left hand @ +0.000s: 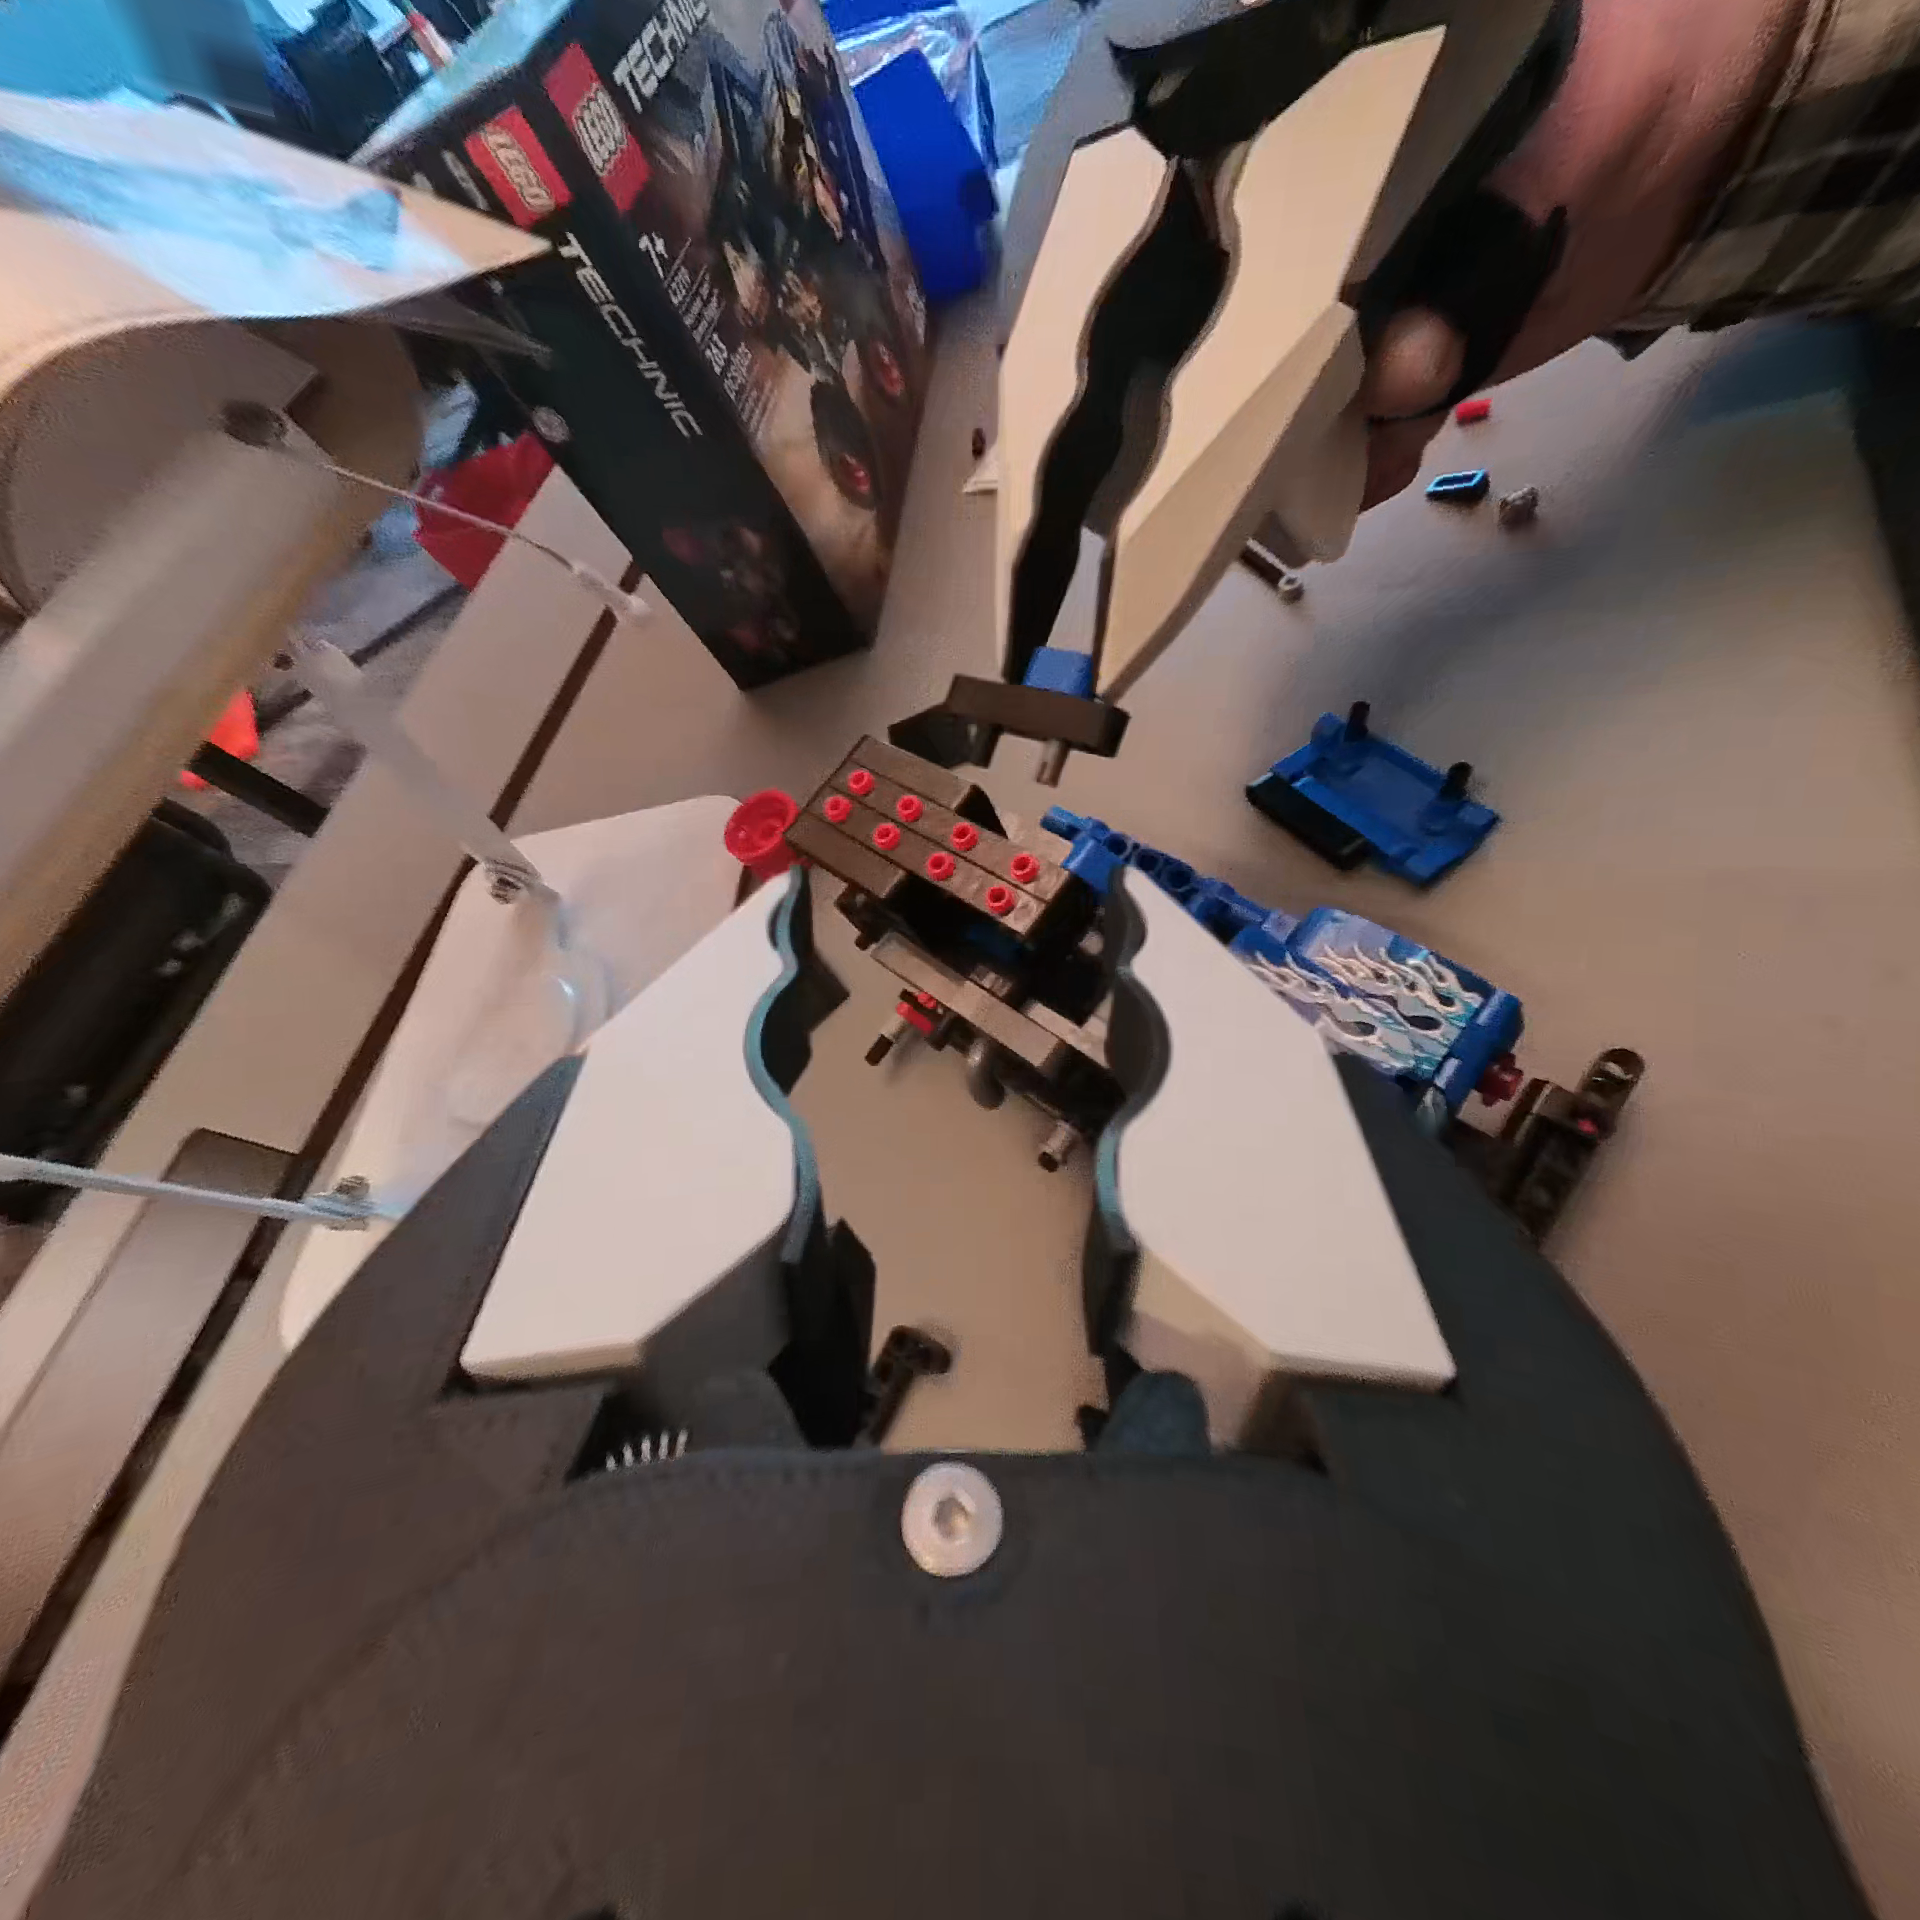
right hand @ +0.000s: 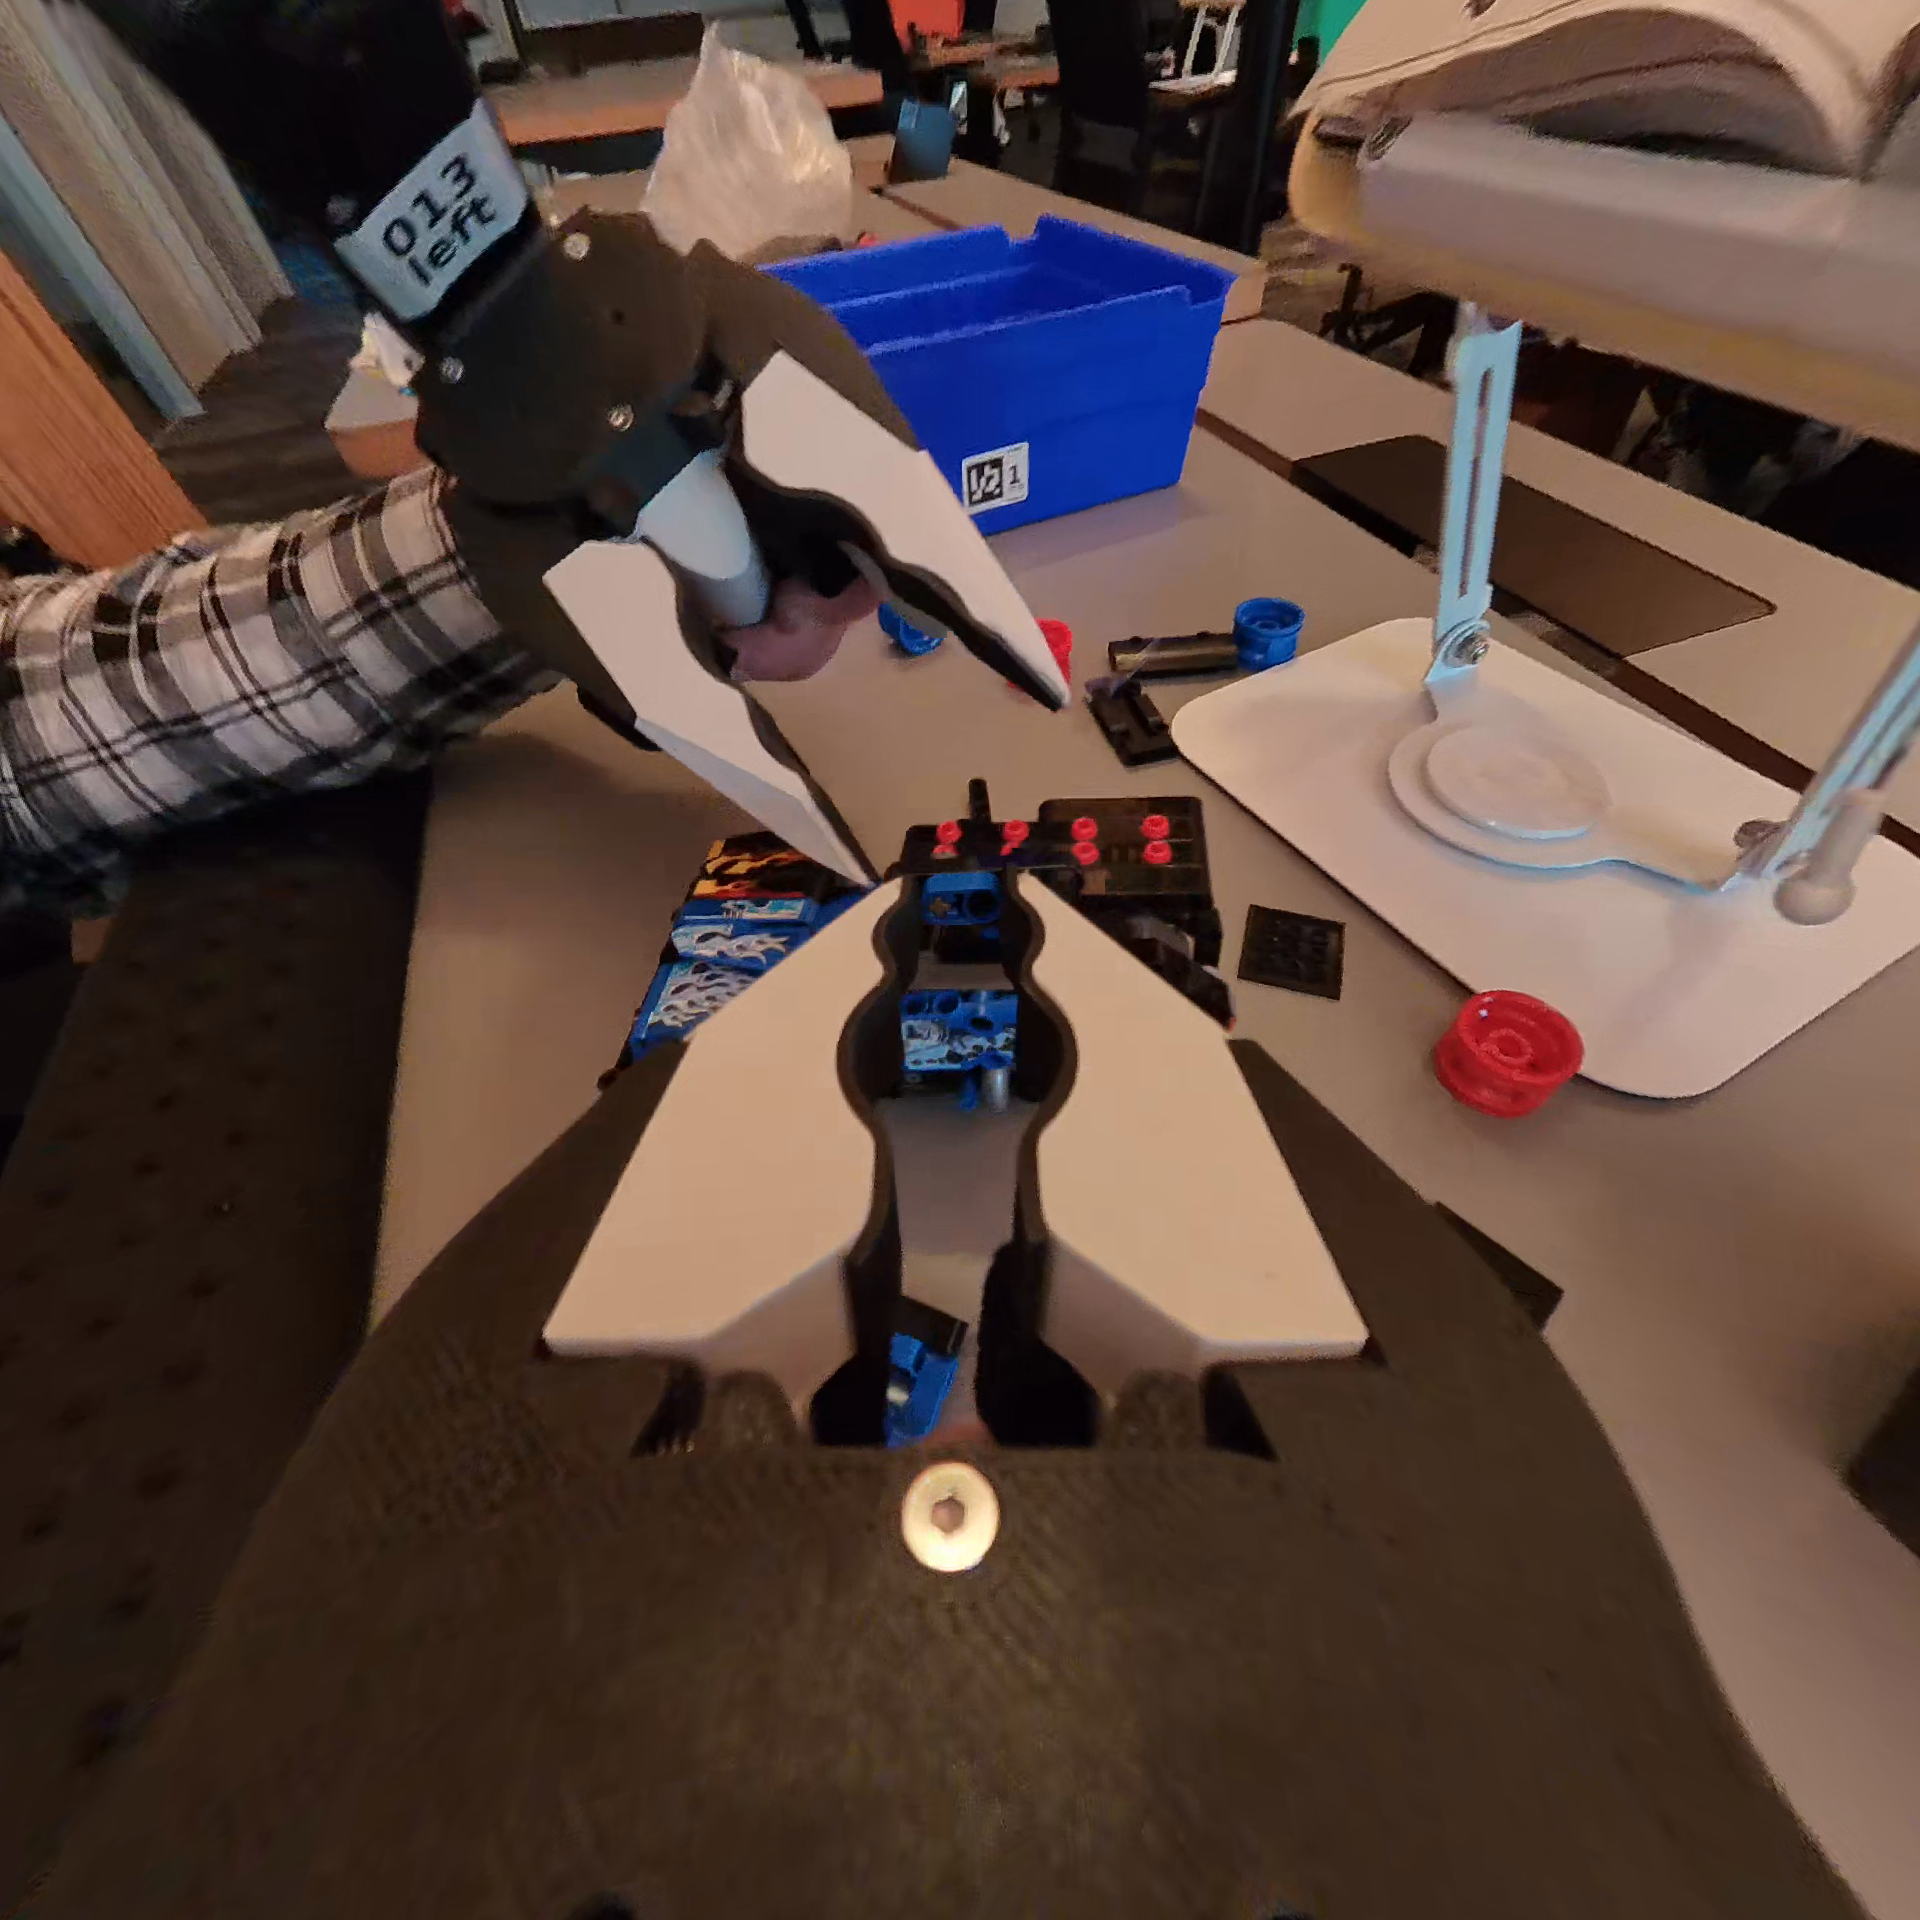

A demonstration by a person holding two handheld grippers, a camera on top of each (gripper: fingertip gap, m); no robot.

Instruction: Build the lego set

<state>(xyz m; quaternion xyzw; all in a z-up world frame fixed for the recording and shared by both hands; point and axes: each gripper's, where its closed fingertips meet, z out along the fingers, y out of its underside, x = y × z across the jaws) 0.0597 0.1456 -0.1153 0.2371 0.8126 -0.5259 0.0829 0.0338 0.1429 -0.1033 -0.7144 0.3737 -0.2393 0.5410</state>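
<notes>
The part-built model lies on the grey table: a black engine block with red studs (left hand: 935, 852) joined to blue flame-printed panels (left hand: 1371, 997). It also shows in the right wrist view (right hand: 1127, 842). My left gripper (left hand: 958, 888) is open, with a fingertip on each side of the engine block; it also shows in the right wrist view (right hand: 966, 792). My right gripper (right hand: 958, 888) is shut on a blue connector (right hand: 961, 899) that carries a black beam with a grey pin (left hand: 1039, 719). It holds this just above the far end of the block; it also shows in the left wrist view (left hand: 1060, 665).
The set's box (left hand: 727, 343) stands behind the model. A blue bin (right hand: 1039, 343) is farther back. A white stand base (right hand: 1455, 831) lies right, with a red wheel (right hand: 1507, 1049) and a black tile (right hand: 1291, 951) beside it. A blue panel piece (left hand: 1371, 810) and loose small parts (left hand: 1455, 483) are scattered around. Both grippers' tips are close together, under 4 cm apart. The red wheel (right hand: 1507, 1049) is about 15 cm from both grippers' fingertips.
</notes>
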